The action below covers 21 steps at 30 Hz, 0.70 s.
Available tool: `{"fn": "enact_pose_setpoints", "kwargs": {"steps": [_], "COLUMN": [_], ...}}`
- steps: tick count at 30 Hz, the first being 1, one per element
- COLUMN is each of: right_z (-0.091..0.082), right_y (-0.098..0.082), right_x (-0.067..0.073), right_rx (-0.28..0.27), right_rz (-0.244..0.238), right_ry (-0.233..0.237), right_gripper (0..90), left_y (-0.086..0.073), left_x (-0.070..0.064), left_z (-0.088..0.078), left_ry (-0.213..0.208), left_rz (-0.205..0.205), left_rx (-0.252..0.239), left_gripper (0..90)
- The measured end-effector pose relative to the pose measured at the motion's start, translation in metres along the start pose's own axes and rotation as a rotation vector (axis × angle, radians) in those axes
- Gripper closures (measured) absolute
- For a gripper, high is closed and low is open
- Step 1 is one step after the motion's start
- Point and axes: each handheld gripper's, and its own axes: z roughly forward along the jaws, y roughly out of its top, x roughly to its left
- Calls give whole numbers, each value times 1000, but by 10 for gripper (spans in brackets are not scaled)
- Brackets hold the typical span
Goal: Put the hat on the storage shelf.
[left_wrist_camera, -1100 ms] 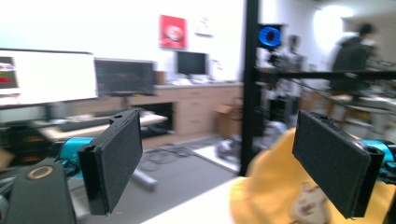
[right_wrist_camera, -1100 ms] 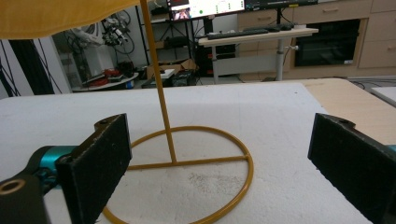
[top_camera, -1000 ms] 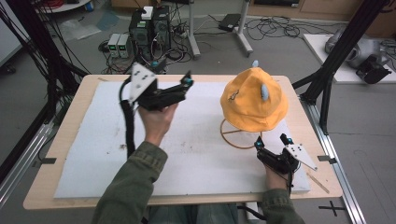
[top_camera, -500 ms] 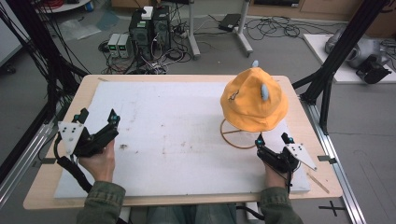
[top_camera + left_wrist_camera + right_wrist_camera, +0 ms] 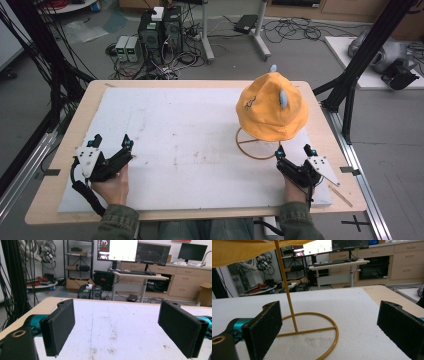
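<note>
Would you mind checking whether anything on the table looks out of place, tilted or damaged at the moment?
Nothing stands out. The yellow hat sits level on its upright wire stand, whose ring base lies flat on the white mat. The mat shows only faint scuffs. Both the left gripper and right gripper rest open at the near edge.

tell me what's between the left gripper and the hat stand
Nothing: in the high view the stretch from the left gripper to the hat stand is bare white foam board, with only faint smudges.
</note>
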Motion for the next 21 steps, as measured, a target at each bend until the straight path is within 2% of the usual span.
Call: {"fn": "enact_pose_setpoints", "kwargs": {"steps": [12,21], "right_z": [0,2], "right_y": [-1,-1], "right_x": [1,9], "right_rx": [10,26], "right_rz": [-18,-60], "right_ry": [11,37], "right_gripper": [56,57], "left_y": [-5,-6], "left_x": [2,2], "left_z": [1,2], "left_ry": [-4,-5], "left_rz": [10,17], "left_rx": [20,31], "left_gripper": [146,147]}}
